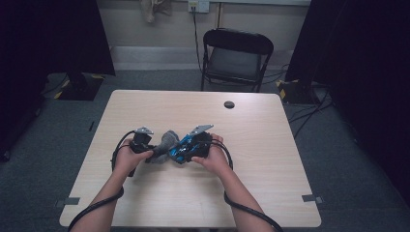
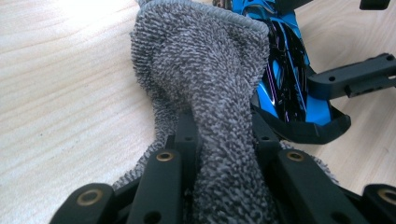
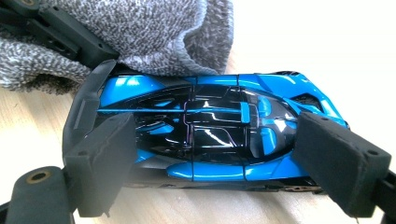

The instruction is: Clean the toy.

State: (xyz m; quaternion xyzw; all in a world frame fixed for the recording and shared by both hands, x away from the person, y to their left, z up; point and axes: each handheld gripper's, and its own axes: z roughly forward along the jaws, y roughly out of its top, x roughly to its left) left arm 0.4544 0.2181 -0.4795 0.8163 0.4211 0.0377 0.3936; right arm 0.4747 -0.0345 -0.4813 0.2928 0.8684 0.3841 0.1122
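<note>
Car: small glossy blue-and-black toy car (image 3: pixel 210 133) sits above the light wooden table (image 1: pixel 270 159), clamped lengthwise by right gripper (image 3: pixel 219 163).
Cloth: left gripper (image 2: pixel 224 154) pinches grey terry cloth (image 2: pixel 205 74) against the car.
Risk: hard rubbing may twist the smooth car out of the pads.

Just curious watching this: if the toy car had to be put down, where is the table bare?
Bare wood runs along the far edge of the table around the dark round cap and down both sides. It is crowded at the near middle: cloth, toy car.
</note>
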